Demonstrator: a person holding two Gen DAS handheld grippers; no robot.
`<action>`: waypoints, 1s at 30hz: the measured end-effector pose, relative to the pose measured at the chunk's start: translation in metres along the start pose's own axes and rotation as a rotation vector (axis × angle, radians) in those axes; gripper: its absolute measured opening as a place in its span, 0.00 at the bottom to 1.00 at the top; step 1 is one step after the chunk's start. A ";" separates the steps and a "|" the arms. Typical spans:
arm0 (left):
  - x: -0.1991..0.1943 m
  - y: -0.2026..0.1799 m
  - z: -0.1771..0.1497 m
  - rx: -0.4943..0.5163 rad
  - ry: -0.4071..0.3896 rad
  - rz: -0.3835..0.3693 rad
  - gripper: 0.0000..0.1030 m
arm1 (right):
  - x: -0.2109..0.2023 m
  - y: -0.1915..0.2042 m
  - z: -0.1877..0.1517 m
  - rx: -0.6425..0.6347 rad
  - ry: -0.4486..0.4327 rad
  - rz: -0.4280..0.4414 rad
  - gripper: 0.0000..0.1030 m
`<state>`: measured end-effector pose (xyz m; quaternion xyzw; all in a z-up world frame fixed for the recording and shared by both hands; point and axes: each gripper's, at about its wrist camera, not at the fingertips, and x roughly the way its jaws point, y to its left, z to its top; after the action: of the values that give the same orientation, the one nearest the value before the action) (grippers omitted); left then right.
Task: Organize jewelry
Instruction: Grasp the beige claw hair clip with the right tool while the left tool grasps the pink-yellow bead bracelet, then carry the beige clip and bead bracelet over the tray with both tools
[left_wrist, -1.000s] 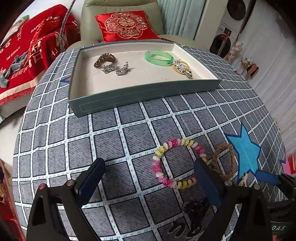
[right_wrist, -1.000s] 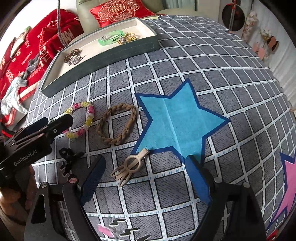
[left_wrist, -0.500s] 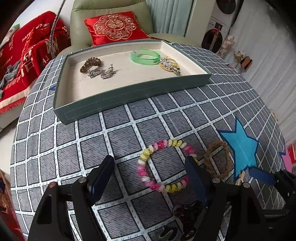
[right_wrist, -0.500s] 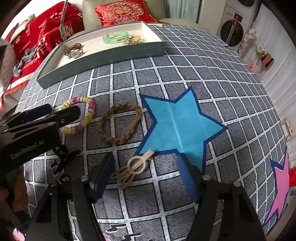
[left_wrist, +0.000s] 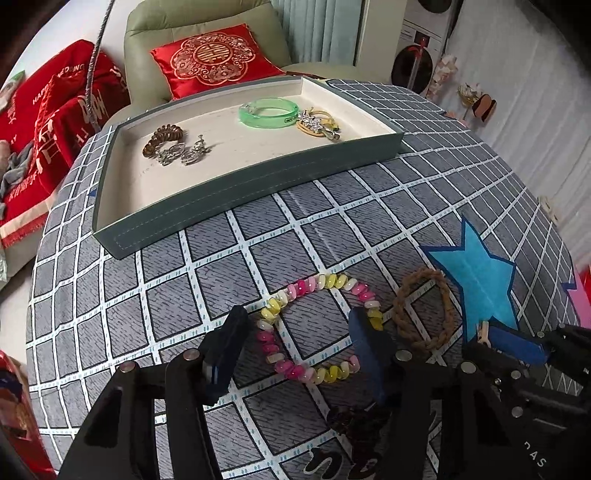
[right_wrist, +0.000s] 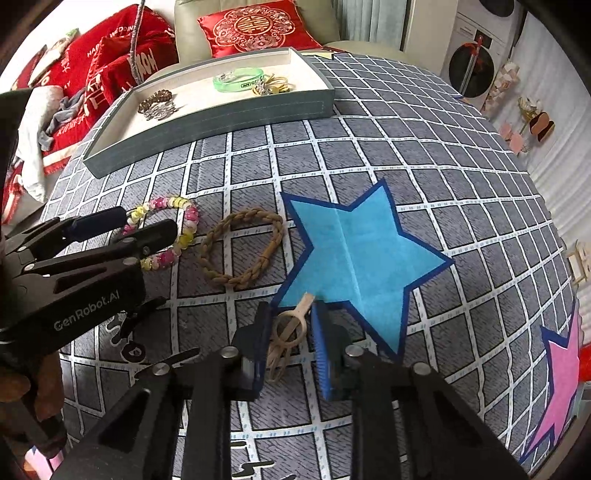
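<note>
A pink-and-yellow bead bracelet lies on the grid-patterned cloth. My left gripper is open, lowered over it, its jaws straddling the ring; it also shows in the right wrist view. A brown braided band lies just to the right. My right gripper has narrowed around a beige wooden hair clip at the blue star's edge; the jaws stand close on both sides, contact unclear. A grey-green tray at the back holds a green bangle, earrings and hair ties.
A blue star patch and a pink star mark the cloth. A black hair clip lies under the left gripper's frame. A sofa with a red cushion and red blankets stand behind the table.
Both grippers moved down and forward. The left one narrowed around the bead bracelet. The right one closed from wide open to a narrow gap around the wooden clip.
</note>
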<state>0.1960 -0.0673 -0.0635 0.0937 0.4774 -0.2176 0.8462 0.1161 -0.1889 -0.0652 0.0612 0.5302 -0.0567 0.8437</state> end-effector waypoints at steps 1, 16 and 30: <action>0.000 -0.001 0.000 0.000 0.001 -0.003 0.69 | 0.000 0.000 0.000 -0.002 0.000 0.004 0.23; -0.006 0.000 -0.003 -0.014 -0.018 -0.037 0.24 | -0.001 -0.012 -0.002 0.021 0.006 0.087 0.22; -0.025 -0.001 -0.004 -0.024 -0.050 -0.093 0.24 | -0.017 -0.040 0.004 0.095 -0.029 0.205 0.22</action>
<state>0.1812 -0.0601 -0.0440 0.0556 0.4624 -0.2531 0.8479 0.1063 -0.2290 -0.0498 0.1540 0.5056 0.0040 0.8489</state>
